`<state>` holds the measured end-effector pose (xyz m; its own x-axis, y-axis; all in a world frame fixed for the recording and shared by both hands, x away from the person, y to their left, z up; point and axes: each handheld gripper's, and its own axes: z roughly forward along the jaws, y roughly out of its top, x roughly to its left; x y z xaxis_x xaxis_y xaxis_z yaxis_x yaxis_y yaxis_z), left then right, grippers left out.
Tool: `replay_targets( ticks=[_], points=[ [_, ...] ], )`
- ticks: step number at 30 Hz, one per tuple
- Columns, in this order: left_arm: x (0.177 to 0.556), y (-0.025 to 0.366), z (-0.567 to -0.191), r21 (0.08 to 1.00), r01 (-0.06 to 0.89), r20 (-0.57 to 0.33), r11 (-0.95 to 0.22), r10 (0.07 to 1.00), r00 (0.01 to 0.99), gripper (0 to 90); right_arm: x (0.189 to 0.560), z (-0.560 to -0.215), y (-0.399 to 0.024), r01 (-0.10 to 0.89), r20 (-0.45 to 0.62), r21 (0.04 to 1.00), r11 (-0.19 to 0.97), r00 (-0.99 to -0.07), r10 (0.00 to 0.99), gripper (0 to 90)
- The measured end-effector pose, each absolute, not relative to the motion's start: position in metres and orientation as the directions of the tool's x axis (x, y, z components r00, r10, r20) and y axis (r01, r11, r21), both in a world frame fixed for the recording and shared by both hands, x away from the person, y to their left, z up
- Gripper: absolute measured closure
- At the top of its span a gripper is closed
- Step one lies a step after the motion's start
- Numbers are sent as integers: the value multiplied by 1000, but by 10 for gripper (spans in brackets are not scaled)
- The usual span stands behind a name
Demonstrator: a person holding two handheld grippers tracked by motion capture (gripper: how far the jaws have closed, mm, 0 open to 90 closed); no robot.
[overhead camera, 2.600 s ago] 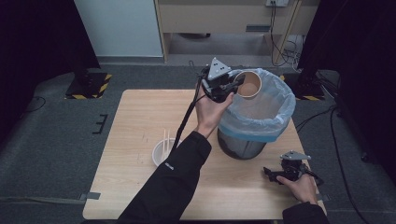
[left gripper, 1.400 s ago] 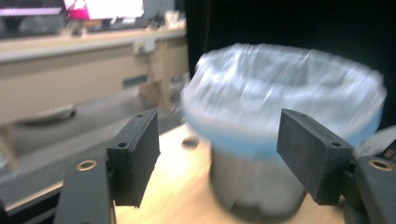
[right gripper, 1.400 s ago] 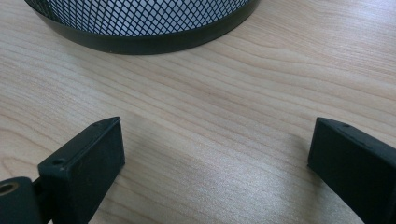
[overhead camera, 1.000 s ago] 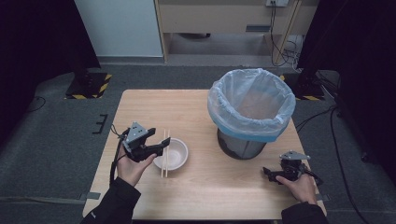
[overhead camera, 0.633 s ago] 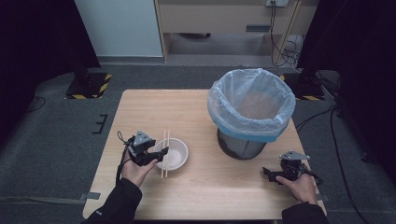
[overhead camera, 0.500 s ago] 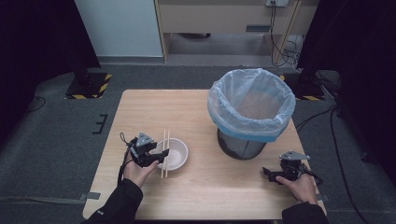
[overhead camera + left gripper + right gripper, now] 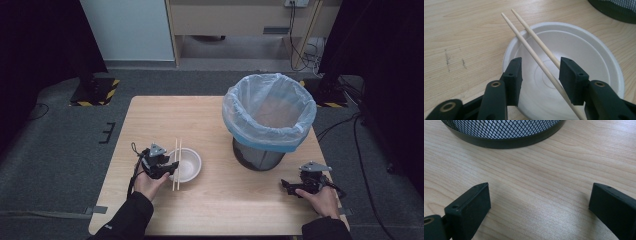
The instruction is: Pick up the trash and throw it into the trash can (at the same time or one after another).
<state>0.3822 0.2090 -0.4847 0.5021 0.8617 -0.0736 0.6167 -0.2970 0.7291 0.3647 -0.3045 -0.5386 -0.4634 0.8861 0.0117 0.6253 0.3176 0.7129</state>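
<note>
Pale wooden table [image 7: 150,115] bears two thin chopsticks [image 7: 534,52] across a white bowl [image 7: 599,62], left gripper [image 7: 540,75] fingers closing around them.

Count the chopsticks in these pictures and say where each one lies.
2. Both chopsticks lie side by side across the white bowl's left rim, passing between the left gripper's half-closed jaws; no others are visible.

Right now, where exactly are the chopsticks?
In the high view the chopsticks lie across the left rim of the white bowl, left of the lined trash bin. In the left gripper view they pass between the left gripper's jaws.
</note>
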Motion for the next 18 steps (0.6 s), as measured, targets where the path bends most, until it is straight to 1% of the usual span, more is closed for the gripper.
replay_targets(
  ticks=[9,18],
  points=[
    [384,208,-486,708,633,-69,-312,862,502,601,365,-539,-305,625,11,713,318,-464,886,40],
    [386,209,-487,685,659,-71,-311,872,485,695,365,-539,-305,625,12,713,318,-464,886,39]
  ],
)
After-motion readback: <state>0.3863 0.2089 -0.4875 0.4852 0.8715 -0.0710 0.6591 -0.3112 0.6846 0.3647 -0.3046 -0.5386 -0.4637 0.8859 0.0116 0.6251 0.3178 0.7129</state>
